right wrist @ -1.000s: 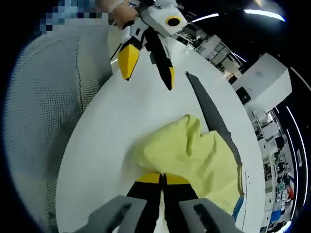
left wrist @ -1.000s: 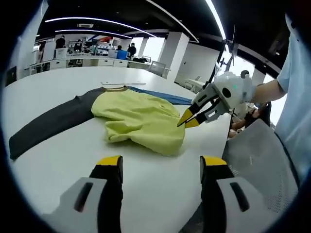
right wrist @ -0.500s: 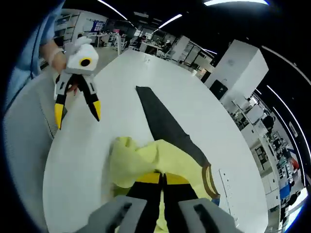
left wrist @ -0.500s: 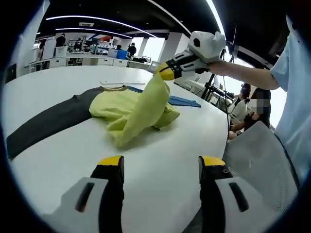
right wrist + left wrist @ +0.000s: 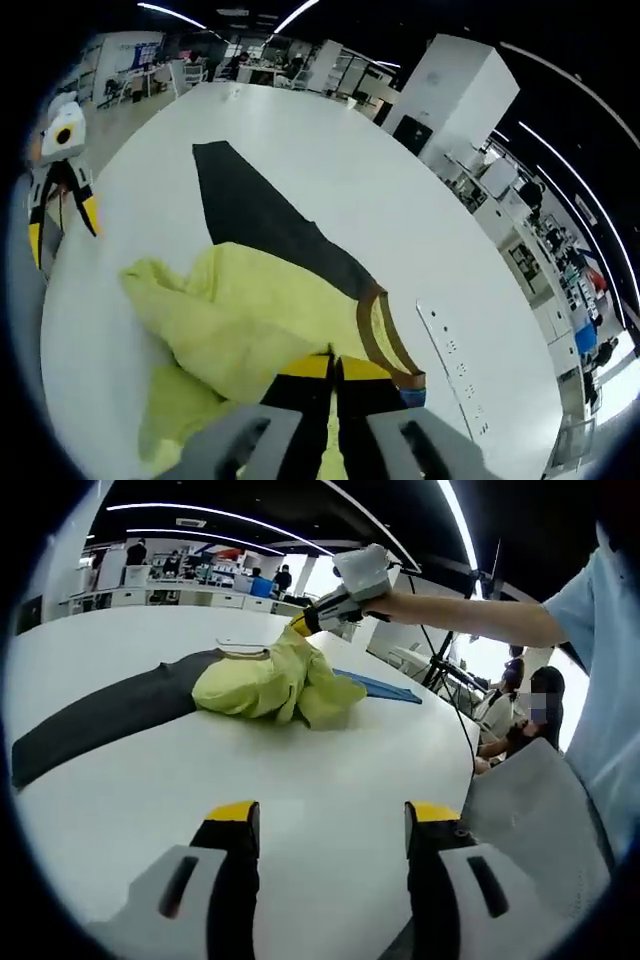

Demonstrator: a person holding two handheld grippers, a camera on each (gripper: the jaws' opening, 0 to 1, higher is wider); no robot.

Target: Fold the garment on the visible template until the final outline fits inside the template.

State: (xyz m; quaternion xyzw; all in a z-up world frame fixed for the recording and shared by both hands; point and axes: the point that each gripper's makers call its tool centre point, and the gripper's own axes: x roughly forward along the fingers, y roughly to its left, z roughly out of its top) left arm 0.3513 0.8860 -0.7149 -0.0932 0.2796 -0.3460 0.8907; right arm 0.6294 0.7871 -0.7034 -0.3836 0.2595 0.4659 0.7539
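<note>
Right hand-held gripper (image 5: 335, 368) clamped on bunched yellow T-shirt (image 5: 270, 680), brown-trimmed collar (image 5: 385, 340) beside its tips; shirt heaped over dark template (image 5: 95, 715) on white desk (image 5: 300, 780). Left hand-held gripper (image 5: 325, 825) jaws spread wide, holding nothing, well apart from shirt

The yellow garment (image 5: 250, 330) hides most of the blue template (image 5: 375, 687) beneath it.
</note>
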